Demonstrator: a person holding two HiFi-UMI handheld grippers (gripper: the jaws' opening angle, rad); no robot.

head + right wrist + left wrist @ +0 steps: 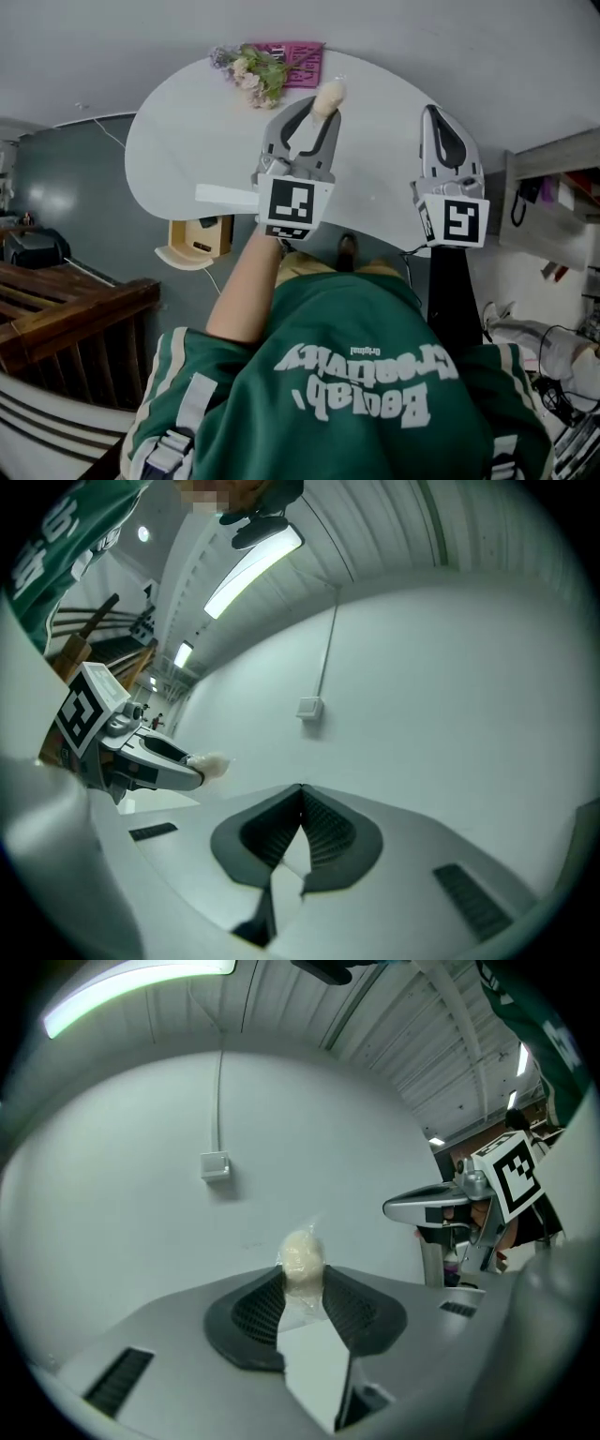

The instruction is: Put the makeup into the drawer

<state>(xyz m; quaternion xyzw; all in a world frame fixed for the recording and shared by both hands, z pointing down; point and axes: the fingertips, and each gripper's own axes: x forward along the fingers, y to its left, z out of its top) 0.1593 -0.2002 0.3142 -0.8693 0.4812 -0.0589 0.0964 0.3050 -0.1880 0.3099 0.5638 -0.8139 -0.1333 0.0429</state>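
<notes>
Makeup sponge (pixel 328 97): cream, egg-shaped, in clear wrap; carried in the air above the far half of the surface (pixel 178 141) and touching only the pads that hold it.
Left claw (pixel 302 1288): clenched on the makeup sponge, with both ribbed pads pressing its lower half.
Right claw (pixel 301 794): jaws closed tip to tip with nothing between them; it hangs over the right edge of the surface.
Drawer: none can be identified with certainty. A pale slab (pixel 225 196) juts out at the near edge of the surface and a small wooden unit (pixel 199 242) sits below that edge; whether either is the drawer cannot be told.
Done: the pick-up appears complete, judging by the firm grip.
Left to do: most of the task, by this reading. The sponge must be brought to the drawer, the drawer opened if it is closed, and the sponge released inside.
Counts: one makeup sponge; two claws; one surface; one flower bunch (pixel 251 70) and one pink book (pixel 302 61), both at the far edge of the surface; no other makeup in view.
</notes>
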